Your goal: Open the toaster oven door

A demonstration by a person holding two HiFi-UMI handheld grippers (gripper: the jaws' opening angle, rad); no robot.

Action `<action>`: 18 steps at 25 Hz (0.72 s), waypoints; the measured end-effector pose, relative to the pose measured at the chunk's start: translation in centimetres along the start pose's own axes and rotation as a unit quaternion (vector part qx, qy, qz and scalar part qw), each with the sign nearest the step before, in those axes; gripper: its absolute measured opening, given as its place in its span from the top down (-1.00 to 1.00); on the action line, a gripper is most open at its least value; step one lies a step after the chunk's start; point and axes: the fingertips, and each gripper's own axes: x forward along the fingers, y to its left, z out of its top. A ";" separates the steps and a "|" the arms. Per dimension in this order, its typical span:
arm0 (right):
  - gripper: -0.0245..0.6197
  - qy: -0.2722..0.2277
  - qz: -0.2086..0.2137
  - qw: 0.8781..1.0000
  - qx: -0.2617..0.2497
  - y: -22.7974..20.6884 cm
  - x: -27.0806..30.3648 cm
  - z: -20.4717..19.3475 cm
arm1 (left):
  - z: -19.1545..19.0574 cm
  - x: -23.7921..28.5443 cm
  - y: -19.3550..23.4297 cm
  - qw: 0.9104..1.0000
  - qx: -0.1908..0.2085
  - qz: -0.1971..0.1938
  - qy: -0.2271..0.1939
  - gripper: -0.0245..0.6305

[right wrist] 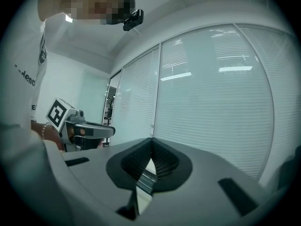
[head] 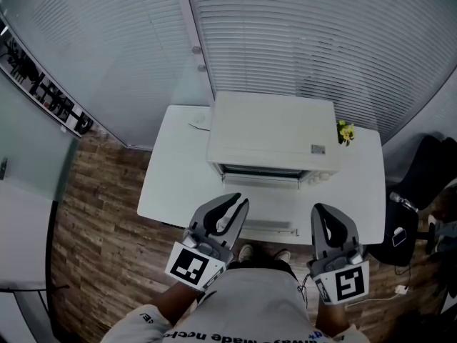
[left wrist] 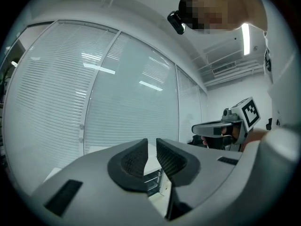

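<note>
A white toaster oven [head: 275, 131] stands on a white table [head: 171, 184] against the blinds. Its front shows a dark slot with rack lines [head: 260, 171]. The door appears folded down toward me, with a handle bar [head: 271, 228] near the table's front edge. My left gripper [head: 239, 203] hovers in front of the oven's left side, open, a narrow gap between its pads [left wrist: 133, 160] and nothing in it. My right gripper [head: 320, 210] hangs before the oven's right side, shut and empty, its tips touching [right wrist: 151, 140].
A small yellow flower [head: 345, 131] sits right of the oven and a pale flat object [head: 199, 122] left of it. Glass walls with blinds [head: 321, 41] close the back. A black chair [head: 425, 181] stands right of the table. Wooden floor [head: 93, 213] lies left.
</note>
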 end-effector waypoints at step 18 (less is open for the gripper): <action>0.90 0.001 -0.006 1.000 -0.003 -0.5 -0.1 0.2 | 1.0 0.1 -0.1 1.000 -0.003 0.000 -0.011 0.74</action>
